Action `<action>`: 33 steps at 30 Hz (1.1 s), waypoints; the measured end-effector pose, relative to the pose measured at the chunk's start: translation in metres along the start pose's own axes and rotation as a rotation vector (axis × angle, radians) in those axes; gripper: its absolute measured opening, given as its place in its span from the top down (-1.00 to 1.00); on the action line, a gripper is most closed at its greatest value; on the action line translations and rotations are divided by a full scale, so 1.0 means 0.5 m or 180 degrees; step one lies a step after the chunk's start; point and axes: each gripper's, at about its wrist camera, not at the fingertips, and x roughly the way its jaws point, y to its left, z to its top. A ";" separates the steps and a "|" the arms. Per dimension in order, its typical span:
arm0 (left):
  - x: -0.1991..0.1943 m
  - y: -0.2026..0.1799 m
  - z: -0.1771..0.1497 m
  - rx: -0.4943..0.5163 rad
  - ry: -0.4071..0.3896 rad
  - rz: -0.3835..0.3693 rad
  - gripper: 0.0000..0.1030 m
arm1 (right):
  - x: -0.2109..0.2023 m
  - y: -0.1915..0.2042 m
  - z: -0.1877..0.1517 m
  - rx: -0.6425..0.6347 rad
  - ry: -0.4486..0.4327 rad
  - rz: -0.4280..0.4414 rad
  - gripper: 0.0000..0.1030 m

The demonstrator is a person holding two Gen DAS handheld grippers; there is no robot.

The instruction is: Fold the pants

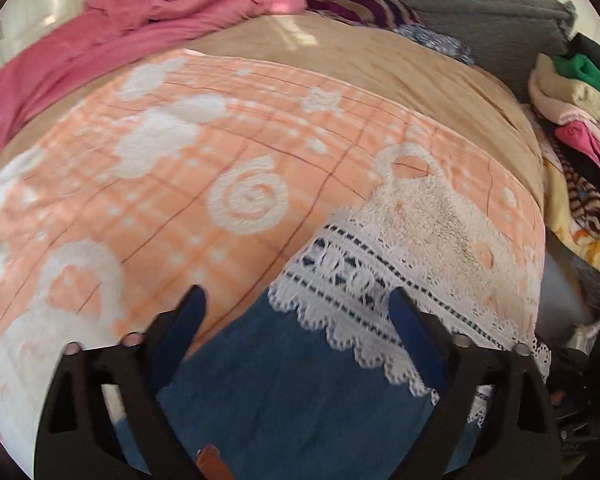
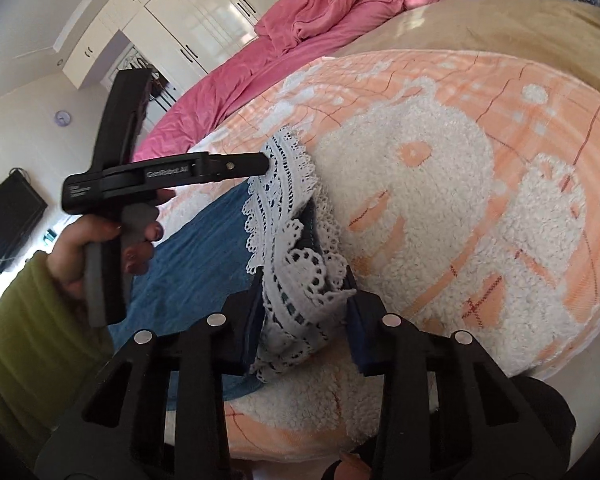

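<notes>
- Two claws work over blue denim pants (image 1: 268, 380) lying on an orange-and-white blanket (image 1: 140, 184) that covers the bed.
- Right claw (image 2: 304, 320) is clenched on the bunched white lace hem (image 2: 300, 292) of a pant leg.
- Left claw (image 1: 296, 312) hangs released above the denim, jaws spread, its tips just beside the lace trim.
- Pink sheet (image 1: 100, 28) lies crumpled at the bed's far side.

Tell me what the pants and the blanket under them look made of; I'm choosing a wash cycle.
Pants: blue body looks like denim, matte and woven; the white lace hem looks like crocheted cotton, with openwork holes and scalloped edges. Blanket: orange-and-white, apparently fleece or terry, judging by its fuzzy, raised white pile. Fibre content can't be confirmed.
</notes>
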 end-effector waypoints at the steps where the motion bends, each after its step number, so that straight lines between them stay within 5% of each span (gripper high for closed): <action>1: 0.009 0.002 0.005 0.0013 0.0008 -0.0028 -0.47 | 0.001 0.000 0.001 0.0006 -0.0012 0.0018 0.43; 12: 0.065 0.033 0.005 -0.0204 0.0068 -0.0729 -0.22 | 0.028 0.014 0.006 -0.0095 0.0004 0.0013 0.34; 20: 0.045 0.015 -0.005 -0.0363 -0.0027 -0.0753 0.54 | 0.029 0.018 0.002 -0.0124 0.0030 0.0138 0.64; 26: -0.034 0.045 -0.025 -0.0508 -0.0380 -0.0935 0.58 | 0.014 0.048 0.000 -0.0323 -0.0076 0.0303 0.68; 33: -0.162 0.105 -0.087 -0.0629 -0.0737 -0.0992 0.58 | -0.016 0.199 -0.016 -0.0977 -0.0142 0.0624 0.68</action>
